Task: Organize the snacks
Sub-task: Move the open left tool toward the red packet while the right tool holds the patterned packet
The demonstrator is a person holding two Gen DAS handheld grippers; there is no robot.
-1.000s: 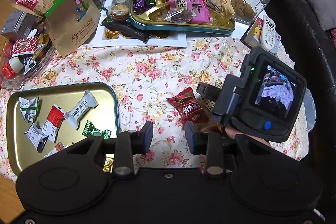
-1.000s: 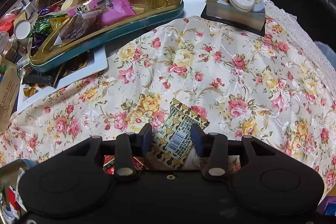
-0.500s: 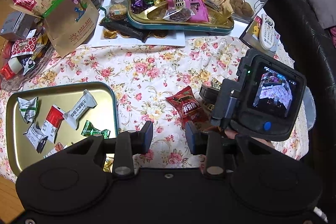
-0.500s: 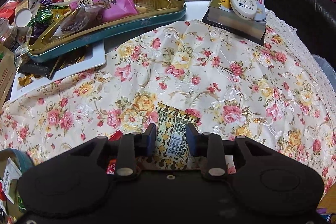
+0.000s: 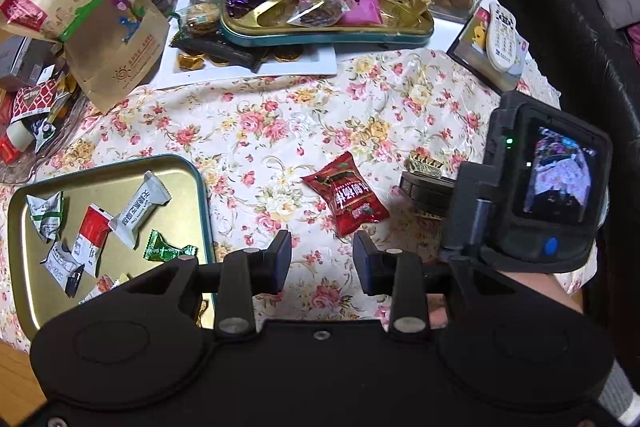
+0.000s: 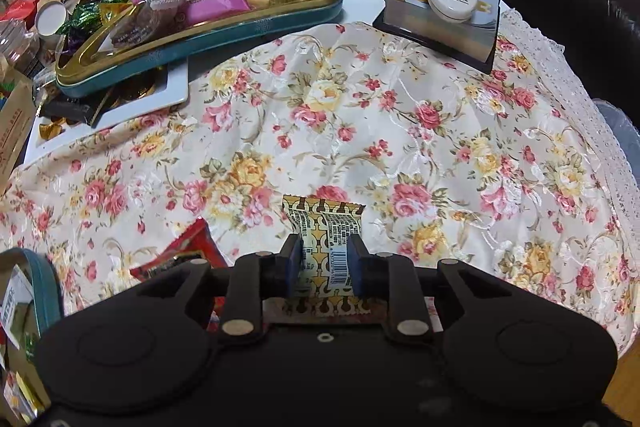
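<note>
The right tool (image 6: 324, 263) is closing on the gold-patterned snack packet (image 6: 322, 227), which lies between the jaws on the floral-clothed counter (image 6: 400, 131), its long axis toward 12 o'clock. The pads appear to touch the packet's sides. The left tool (image 5: 322, 259) stands wide and empty. The red snack packet (image 5: 346, 197) lies just beyond it at 12 to 1 o'clock. The gold tray (image 5: 192, 171) lies at 9 o'clock, nearer the left tool. Judgement: the tray is the destination.

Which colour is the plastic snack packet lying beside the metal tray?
Red plastic snack packet, best in the left wrist view.
</note>
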